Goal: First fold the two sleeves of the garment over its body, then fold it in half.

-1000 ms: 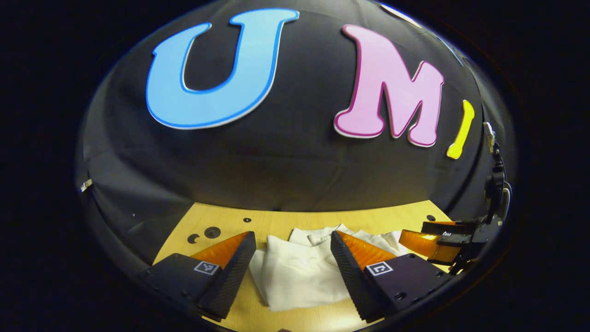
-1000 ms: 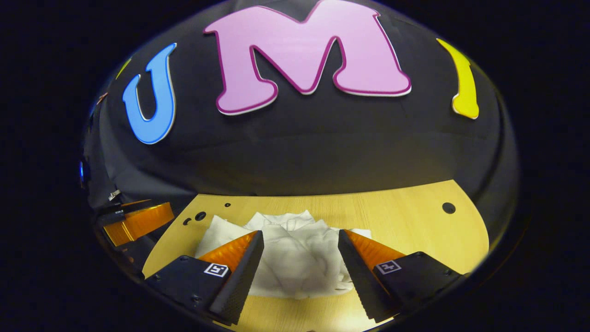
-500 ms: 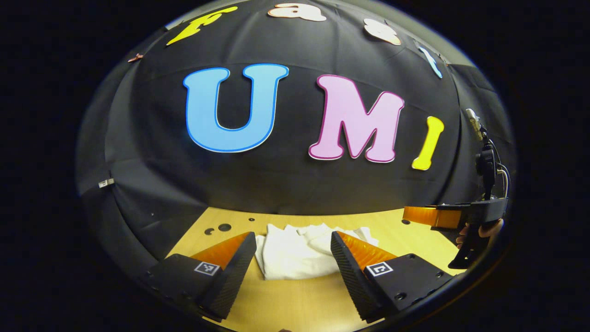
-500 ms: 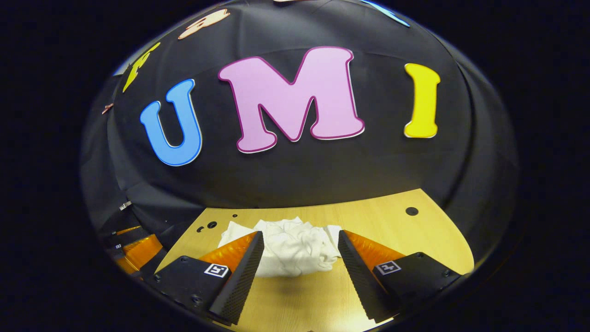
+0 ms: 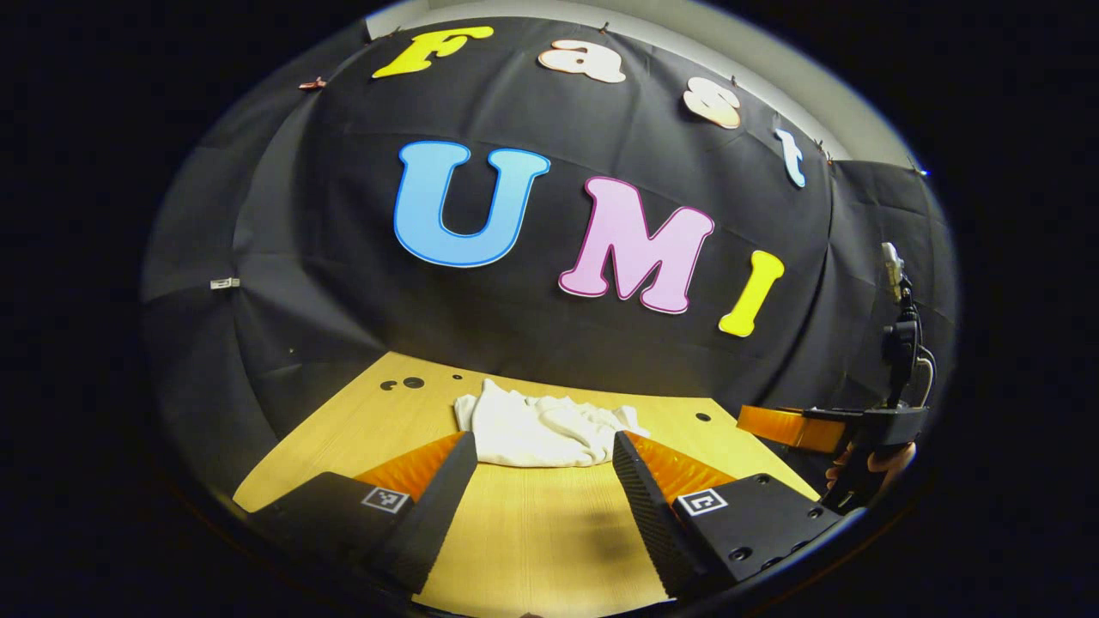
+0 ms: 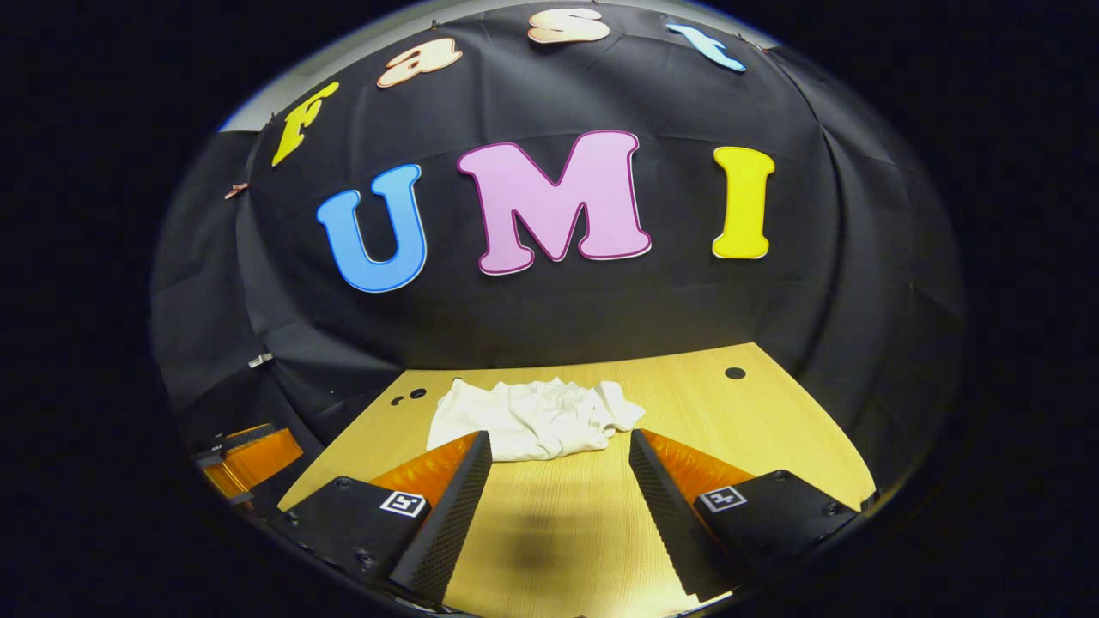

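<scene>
A white garment lies folded into a compact, wrinkled bundle at the far side of the wooden table; the right gripper view shows the same garment. My left gripper is open and empty, held back over the near part of the table. My right gripper is open too, nothing between its fingers, well short of the cloth. The right gripper, with a hand under it, also appears at the right edge of the left gripper view. The left gripper sits at the lower left of the right gripper view.
Small round holes mark the table's far left corner, and another hole lies at its far right. Black cloth walls close the table at the back and sides. A cabled device stands at the right wall.
Both grippers have drawn back and up from the garment, still open. The cloth, earlier between the fingers, now lies farther off on the table.
</scene>
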Action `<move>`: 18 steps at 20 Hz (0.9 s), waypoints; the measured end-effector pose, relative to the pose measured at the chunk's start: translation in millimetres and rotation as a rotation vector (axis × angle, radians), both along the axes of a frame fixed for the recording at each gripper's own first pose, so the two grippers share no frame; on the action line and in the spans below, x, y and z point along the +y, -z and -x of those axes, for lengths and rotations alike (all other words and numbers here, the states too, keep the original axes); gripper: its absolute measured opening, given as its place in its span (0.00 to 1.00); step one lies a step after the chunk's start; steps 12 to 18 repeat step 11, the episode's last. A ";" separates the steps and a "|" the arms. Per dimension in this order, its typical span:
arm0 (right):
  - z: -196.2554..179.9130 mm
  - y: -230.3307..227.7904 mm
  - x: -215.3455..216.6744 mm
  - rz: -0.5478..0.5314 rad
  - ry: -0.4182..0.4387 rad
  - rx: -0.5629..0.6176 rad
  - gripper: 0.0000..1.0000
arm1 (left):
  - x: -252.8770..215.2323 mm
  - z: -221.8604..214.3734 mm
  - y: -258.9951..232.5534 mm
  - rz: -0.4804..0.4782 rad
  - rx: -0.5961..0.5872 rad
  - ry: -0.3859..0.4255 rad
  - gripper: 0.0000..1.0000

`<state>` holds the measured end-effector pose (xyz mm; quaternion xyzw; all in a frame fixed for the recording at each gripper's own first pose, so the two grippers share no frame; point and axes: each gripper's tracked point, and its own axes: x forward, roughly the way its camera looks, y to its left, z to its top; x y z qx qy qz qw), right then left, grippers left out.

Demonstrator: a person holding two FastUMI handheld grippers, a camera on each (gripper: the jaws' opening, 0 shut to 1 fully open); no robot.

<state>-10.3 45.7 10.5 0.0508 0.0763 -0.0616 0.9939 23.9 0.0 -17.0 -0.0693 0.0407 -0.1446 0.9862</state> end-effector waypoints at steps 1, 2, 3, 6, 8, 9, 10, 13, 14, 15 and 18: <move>5.9 -0.6 1.2 0.010 -0.006 -0.008 0.98 | 0.1 8.3 2.7 0.001 -0.009 -0.009 0.98; 9.8 -0.9 -0.4 0.027 -0.008 -0.012 0.98 | 0.1 13.1 4.4 0.000 -0.017 -0.012 0.98; 14.2 -0.6 -4.0 0.040 0.000 -0.014 0.98 | 1.0 16.2 6.1 -0.006 -0.021 -0.014 0.98; 24.3 2.6 -3.0 0.022 0.010 -0.027 0.98 | -3.7 21.6 13.4 -0.032 -0.008 -0.009 0.98; 26.8 9.3 -7.0 0.018 0.014 -0.010 0.98 | -10.7 22.5 15.3 -0.039 0.004 0.002 0.98; 28.4 10.2 -6.8 0.014 0.013 -0.008 0.98 | -14.7 22.5 14.8 -0.042 0.003 0.009 0.98; 29.4 11.2 -8.0 0.010 0.016 -0.005 0.98 | -16.4 22.6 15.9 -0.047 0.003 0.011 0.98; 30.1 13.1 -10.0 0.009 0.016 -0.002 0.98 | -17.9 23.1 16.4 -0.052 0.004 0.014 0.98; 30.1 13.1 -10.0 0.009 0.016 -0.002 0.98 | -17.9 23.1 16.4 -0.052 0.004 0.014 0.98; 30.1 13.1 -10.0 0.009 0.016 -0.002 0.98 | -17.9 23.1 16.4 -0.052 0.004 0.014 0.98; 30.1 13.1 -10.0 0.009 0.016 -0.002 0.98 | -17.9 23.1 16.4 -0.052 0.004 0.014 0.98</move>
